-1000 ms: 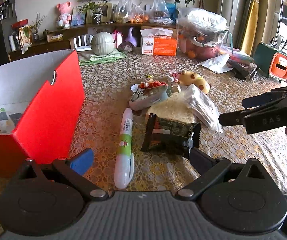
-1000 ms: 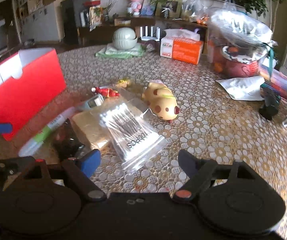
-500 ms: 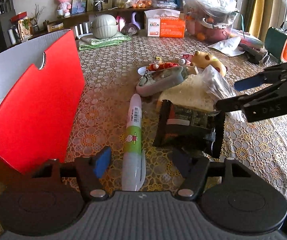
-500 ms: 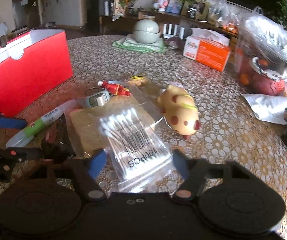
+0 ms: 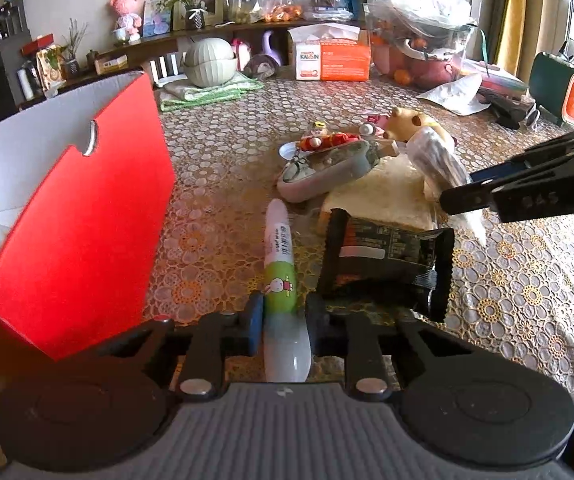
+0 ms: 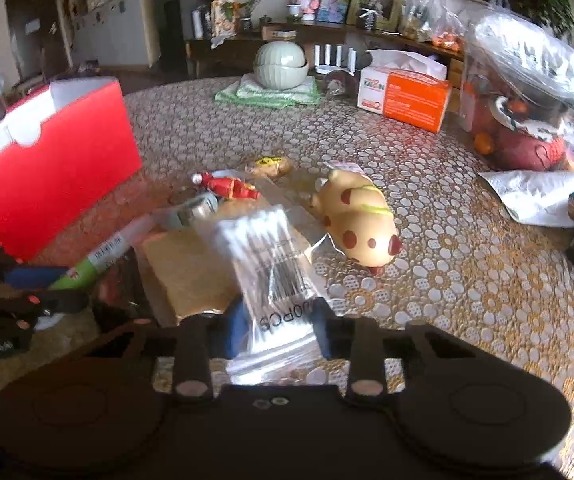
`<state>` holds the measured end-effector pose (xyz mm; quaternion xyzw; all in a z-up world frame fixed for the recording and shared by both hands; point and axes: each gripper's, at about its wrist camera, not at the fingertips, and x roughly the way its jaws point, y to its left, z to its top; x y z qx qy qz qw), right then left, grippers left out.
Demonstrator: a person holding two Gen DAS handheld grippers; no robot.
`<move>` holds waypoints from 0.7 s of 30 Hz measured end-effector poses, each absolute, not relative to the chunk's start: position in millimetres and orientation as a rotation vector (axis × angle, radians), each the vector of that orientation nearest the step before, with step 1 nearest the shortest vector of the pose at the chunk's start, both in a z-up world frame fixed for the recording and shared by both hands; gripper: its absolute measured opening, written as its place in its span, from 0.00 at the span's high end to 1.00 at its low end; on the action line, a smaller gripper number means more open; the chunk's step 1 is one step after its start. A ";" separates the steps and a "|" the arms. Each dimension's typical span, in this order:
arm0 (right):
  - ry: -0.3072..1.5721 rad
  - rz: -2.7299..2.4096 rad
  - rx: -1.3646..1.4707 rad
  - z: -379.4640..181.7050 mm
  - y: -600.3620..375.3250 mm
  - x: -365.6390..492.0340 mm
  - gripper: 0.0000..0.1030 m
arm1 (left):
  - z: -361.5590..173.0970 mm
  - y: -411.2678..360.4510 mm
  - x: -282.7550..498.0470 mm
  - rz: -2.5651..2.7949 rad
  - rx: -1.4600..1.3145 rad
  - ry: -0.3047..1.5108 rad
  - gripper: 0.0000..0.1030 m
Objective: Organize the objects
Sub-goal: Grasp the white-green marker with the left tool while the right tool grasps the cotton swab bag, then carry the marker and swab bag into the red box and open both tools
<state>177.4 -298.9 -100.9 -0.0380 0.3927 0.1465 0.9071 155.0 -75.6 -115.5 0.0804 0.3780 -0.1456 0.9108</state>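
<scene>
Lace-covered counter (image 5: 215, 184), cluttered; red box (image 5: 87, 220) at left. Left claw (image 5: 281, 316) clenched on the green-and-white tube (image 5: 281, 264), near centre. Right claw (image 6: 277, 326) clamped on the cotton-swab bag (image 6: 271, 256), beside the spotted pig toy (image 6: 357, 220).

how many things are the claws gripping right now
2. The left claw is shut on the green-and-white tube, near the red box. The right claw is shut on the clear bag of cotton swabs, beside the spotted pig toy.
</scene>
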 end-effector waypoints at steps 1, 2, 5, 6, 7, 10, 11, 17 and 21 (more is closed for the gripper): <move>0.806 0.295 -0.065 -98.2 -298.9 174.3 0.76 | -114.5 -73.9 154.9 -0.304 0.157 0.778 0.79; 0.805 0.287 -0.053 -95.9 -298.5 171.5 0.77 | -113.1 -72.2 154.3 -0.307 0.149 0.777 0.79; 0.802 0.271 -0.012 -88.8 -298.5 159.4 0.81 | -107.7 -68.7 148.8 -0.313 0.136 0.765 0.80; 0.801 0.266 -0.001 -86.6 -298.2 154.7 0.82 | -106.0 -67.9 146.4 -0.315 0.132 0.763 0.80; 0.801 0.257 0.005 -84.1 -297.1 150.3 0.82 | -104.5 -67.2 144.3 -0.317 0.129 0.760 0.80; 0.794 0.237 0.032 -75.3 -294.6 135.5 0.83 | -98.8 -64.4 136.4 -0.329 0.115 0.749 0.80; 0.790 0.235 0.040 -72.4 -293.8 130.6 0.83 | -96.8 -63.0 133.3 -0.334 0.110 0.744 0.80; 0.785 0.237 0.090 -54.6 -285.0 100.4 0.83 | -86.9 -55.7 116.3 -0.369 0.093 0.717 0.83; 0.787 0.240 0.100 -46.7 -277.3 82.6 0.83 | -79.8 -51.4 106.7 -0.381 0.076 0.698 0.83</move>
